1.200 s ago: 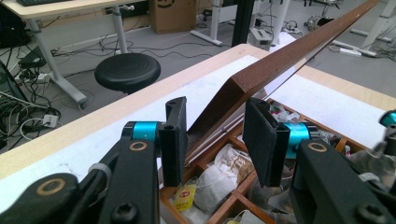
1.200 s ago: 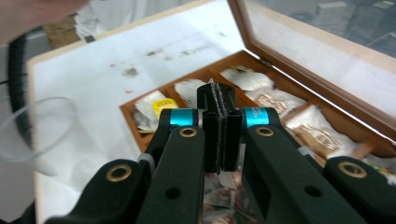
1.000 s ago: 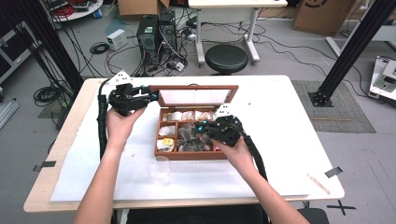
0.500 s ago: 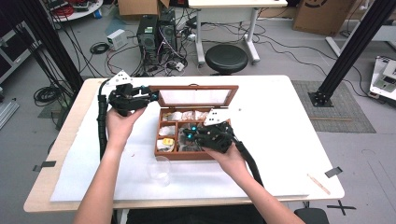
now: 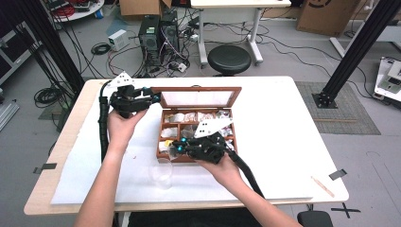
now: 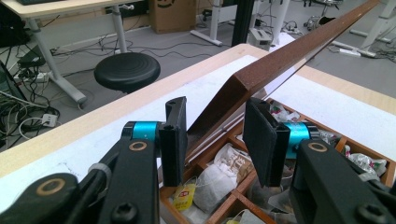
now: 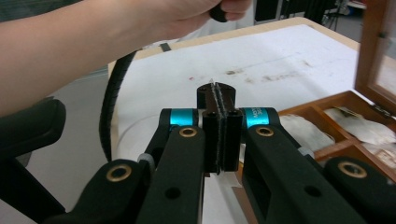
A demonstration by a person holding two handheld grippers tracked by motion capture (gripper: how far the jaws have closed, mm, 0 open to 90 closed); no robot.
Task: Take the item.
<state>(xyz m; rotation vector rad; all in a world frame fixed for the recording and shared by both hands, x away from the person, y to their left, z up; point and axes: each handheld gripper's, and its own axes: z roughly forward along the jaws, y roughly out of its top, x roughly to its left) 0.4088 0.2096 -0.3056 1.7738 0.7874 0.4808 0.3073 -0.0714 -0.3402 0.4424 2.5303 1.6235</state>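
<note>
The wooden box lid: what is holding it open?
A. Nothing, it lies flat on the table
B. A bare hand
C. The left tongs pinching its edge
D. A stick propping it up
C: in the left gripper view, the left tongs have a pad on each side of the corner of the wooden box lid, which slants up over the tea bags.

Lid [image 6: 280, 60] cut off — top edge, right.

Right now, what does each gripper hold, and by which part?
Left gripper clamps the box lid at its upper corner. Right gripper is shut, perhaps on a thin pale scrap; unclear.
</note>
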